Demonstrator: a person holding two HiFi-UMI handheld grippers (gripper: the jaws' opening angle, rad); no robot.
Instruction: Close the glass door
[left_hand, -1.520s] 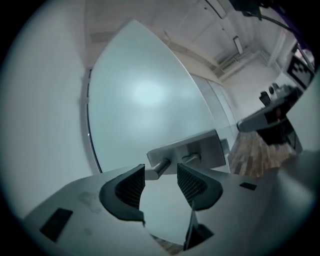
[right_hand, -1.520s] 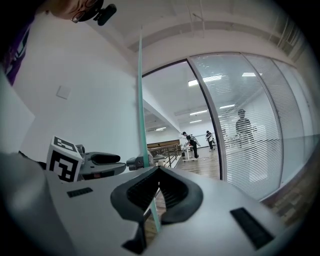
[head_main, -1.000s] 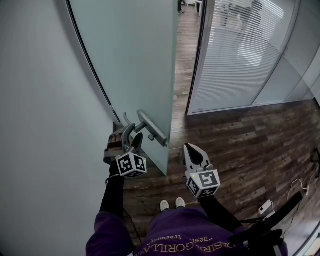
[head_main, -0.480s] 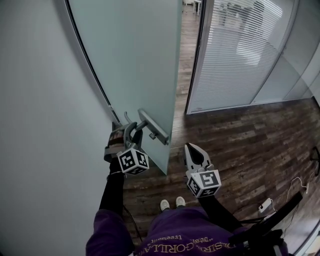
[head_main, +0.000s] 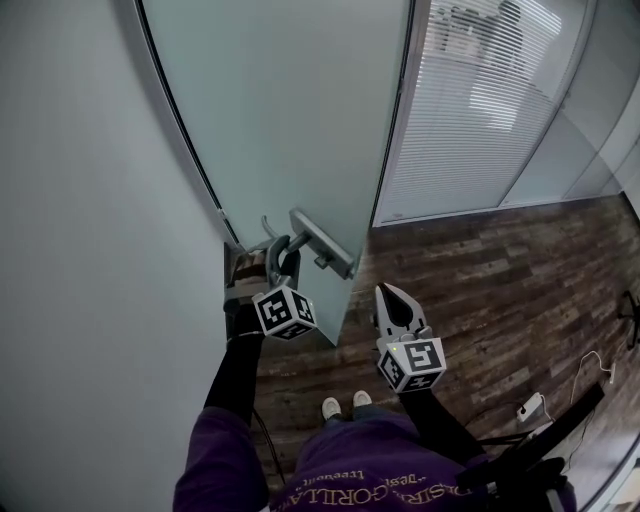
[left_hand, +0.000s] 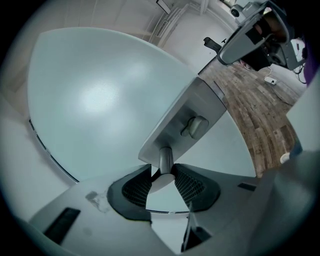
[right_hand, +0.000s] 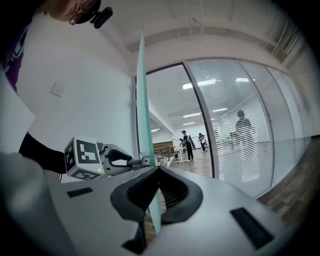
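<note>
The frosted glass door (head_main: 290, 120) stands partly ajar, its free edge close to the metal door frame (head_main: 393, 130). Its grey lever handle (head_main: 322, 245) juts out at the lower edge. My left gripper (head_main: 283, 255) is at the handle from the wall side. In the left gripper view both pads (left_hand: 189, 184) press on the handle's round neck (left_hand: 165, 159) under its plate (left_hand: 187, 120). My right gripper (head_main: 393, 294) hangs shut and empty, right of the door's edge and apart from it. The right gripper view looks along the door's thin green edge (right_hand: 142, 100) past its own shut jaws (right_hand: 159, 172).
A pale wall (head_main: 90, 250) runs along the left. A glass partition with blinds (head_main: 470, 110) stands right of the doorway above dark wood flooring (head_main: 500, 290). A white power strip with cable (head_main: 530, 412) lies at the lower right. People (right_hand: 186, 145) stand in the hall beyond.
The door has swung to the right, narrowing the gap at the frame. My left gripper travelled with the handle and its jaws closed on the neck. The right gripper barely moved.
</note>
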